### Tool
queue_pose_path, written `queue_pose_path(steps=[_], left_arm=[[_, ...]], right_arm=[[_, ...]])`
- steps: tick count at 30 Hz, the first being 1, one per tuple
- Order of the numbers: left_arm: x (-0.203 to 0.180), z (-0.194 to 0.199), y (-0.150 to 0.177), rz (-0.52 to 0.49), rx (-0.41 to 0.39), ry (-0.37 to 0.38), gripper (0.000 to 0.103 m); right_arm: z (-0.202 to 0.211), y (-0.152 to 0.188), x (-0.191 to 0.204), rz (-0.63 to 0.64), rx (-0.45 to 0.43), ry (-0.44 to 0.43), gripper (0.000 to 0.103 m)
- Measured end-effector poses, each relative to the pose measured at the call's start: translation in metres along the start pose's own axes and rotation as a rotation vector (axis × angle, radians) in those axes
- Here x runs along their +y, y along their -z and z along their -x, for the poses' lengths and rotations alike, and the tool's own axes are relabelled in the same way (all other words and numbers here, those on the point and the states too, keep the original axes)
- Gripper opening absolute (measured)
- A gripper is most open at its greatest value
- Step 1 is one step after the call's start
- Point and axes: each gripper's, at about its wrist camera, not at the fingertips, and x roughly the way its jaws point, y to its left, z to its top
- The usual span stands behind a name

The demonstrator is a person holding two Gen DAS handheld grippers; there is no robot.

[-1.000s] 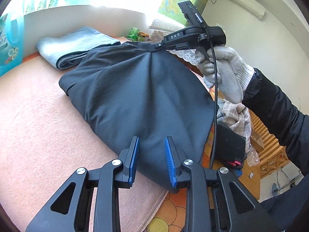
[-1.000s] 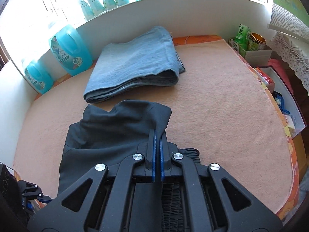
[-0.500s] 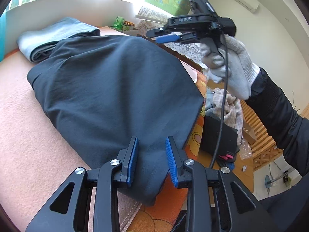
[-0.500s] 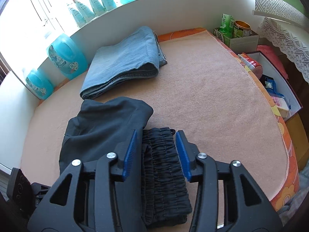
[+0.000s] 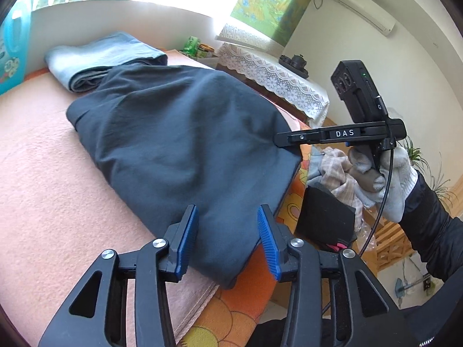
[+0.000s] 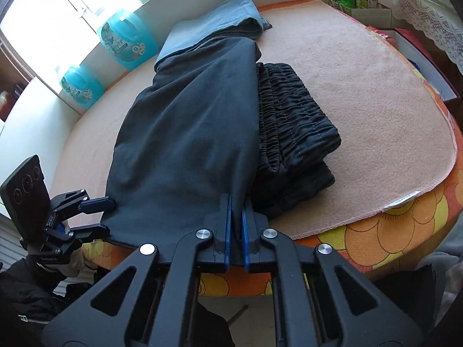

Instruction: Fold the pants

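Dark navy pants [image 5: 185,144] lie folded on the pink blanket, their near end hanging over the table's front edge. They also show in the right wrist view [image 6: 191,133], with the gathered elastic waistband [image 6: 292,118] lying to the right. My left gripper [image 5: 228,243] is open, its blue pads either side of the near fold without gripping it. My right gripper [image 6: 236,231] is shut on the pants' near edge; in the left wrist view [image 5: 282,141] it pinches the right corner.
Folded light-blue jeans [image 5: 98,57] [image 6: 214,23] lie at the back of the pink blanket [image 6: 361,86]. Blue detergent bottles [image 6: 127,40] stand on the sill. Cans and boxes [image 6: 361,0] sit at the far right. An orange flowered cloth [image 6: 376,231] covers the table edge.
My right gripper came down from above the pants to their near right corner and shut on the fabric. The left gripper stayed open by the near fold.
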Motion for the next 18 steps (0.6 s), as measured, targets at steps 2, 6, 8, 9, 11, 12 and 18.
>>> queue_pose_path(steps=[2, 6, 8, 9, 11, 12, 18], left_arm=[[0.006, 0.011, 0.002, 0.029, -0.025, -0.021, 0.043], [0.023, 0.026, 0.010, 0.115, -0.069, -0.041, 0.053], [0.031, 0.022, 0.014, 0.163, -0.058, -0.033, 0.053], [0.034, 0.019, 0.015, 0.184, -0.047, -0.028, 0.053], [0.036, 0.014, 0.017, 0.211, -0.032, -0.020, 0.053], [0.035, 0.012, 0.018, 0.217, -0.030, -0.013, 0.053], [0.034, -0.003, 0.018, 0.274, 0.015, 0.057, 0.053]], right_arm=[[0.007, -0.007, 0.001, 0.023, -0.015, 0.071, 0.004], [0.009, -0.016, -0.005, 0.064, -0.001, 0.193, 0.004], [0.005, -0.019, -0.002, 0.104, 0.014, 0.254, 0.004], [0.004, -0.021, -0.002, 0.107, 0.026, 0.252, 0.004], [0.010, -0.027, -0.001, 0.113, 0.028, 0.258, 0.005], [0.015, -0.030, 0.002, 0.118, 0.018, 0.267, 0.008], [0.045, -0.073, 0.049, 0.225, -0.091, 0.196, 0.040]])
